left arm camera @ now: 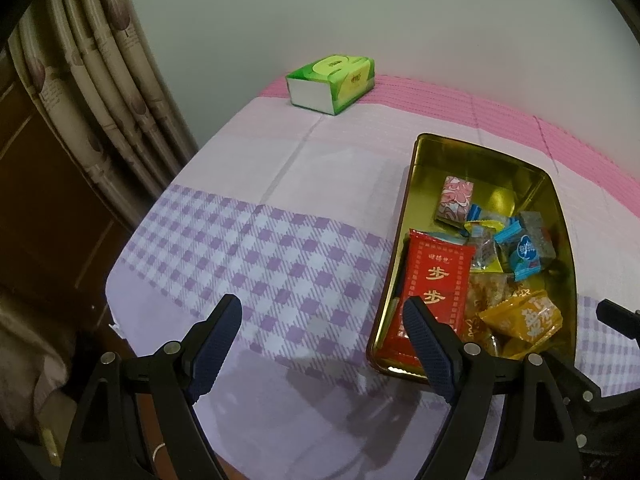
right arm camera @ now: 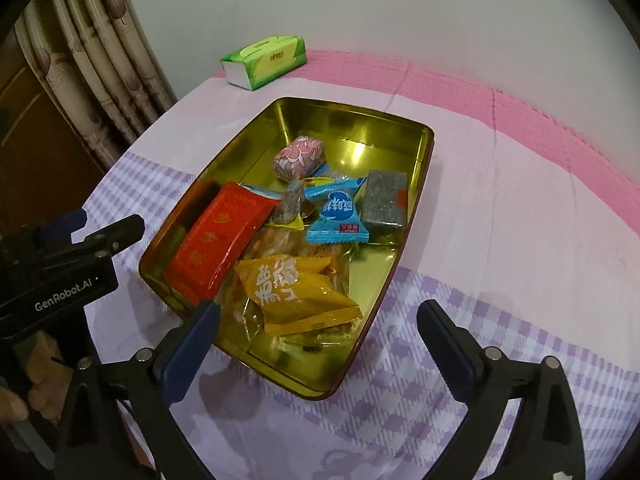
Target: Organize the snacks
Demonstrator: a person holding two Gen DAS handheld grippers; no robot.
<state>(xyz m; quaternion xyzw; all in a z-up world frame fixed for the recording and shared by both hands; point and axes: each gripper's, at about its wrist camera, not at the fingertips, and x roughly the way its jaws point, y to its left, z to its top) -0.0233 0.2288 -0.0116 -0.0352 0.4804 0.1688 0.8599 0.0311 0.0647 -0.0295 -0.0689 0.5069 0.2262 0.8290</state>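
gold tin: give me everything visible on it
The gold tin is a shallow, rounded-corner rectangular box, lidless, with a shiny reflective gold interior and a dark reddish outer rim; it looks like metal. It sits flat on the checked tablecloth, the green tissue box behind it and apart from it. Wrapped snacks fill its near half; the far end is bare. Neither gripper touches it.

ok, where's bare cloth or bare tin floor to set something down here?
Free: the checked and pale cloth between the gold metal tin and the green tissue pack; the cloth right of the tin; the tin's far end beyond the pink patterned sweet. Crowded: the tin's near half, with the red packet and orange packet overlapping.
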